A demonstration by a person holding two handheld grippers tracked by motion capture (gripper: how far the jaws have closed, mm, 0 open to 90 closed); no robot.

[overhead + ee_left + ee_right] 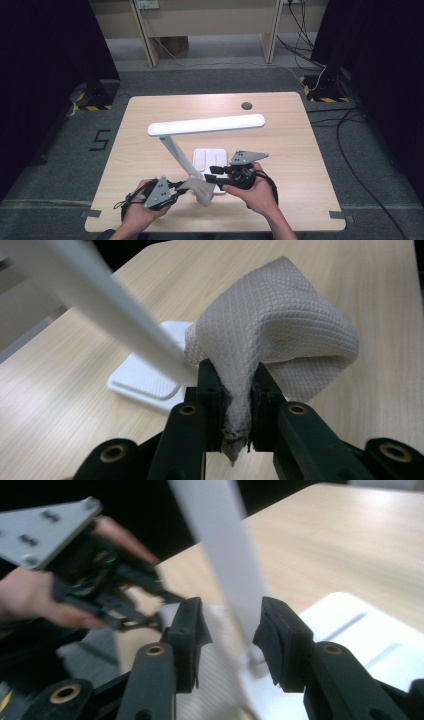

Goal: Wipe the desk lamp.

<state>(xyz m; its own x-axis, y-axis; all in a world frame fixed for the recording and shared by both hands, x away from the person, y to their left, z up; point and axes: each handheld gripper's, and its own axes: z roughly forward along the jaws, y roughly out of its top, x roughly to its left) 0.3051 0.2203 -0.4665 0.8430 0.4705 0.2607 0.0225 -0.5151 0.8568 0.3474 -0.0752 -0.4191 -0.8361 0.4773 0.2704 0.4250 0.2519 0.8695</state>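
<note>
A white desk lamp point(205, 125) stands on the wooden table point(280, 130), its flat base point(210, 160) near the front and its slanted arm point(95, 305) rising to a long head. My left gripper point(235, 390) is shut on a white textured cloth point(280, 325), which bulges above the jaws right beside the lamp arm and base. In the high view the left gripper point(177, 189) holds the cloth point(200, 190) at the base's front corner. My right gripper point(230, 630) is open, its jaws either side of the lamp arm point(225, 555) just above the base point(360, 630).
A small dark grommet hole point(246, 105) sits near the table's far edge. Wooden furniture legs point(150, 45) and cables point(305, 30) lie on the grey floor beyond. Dark curtains flank both sides.
</note>
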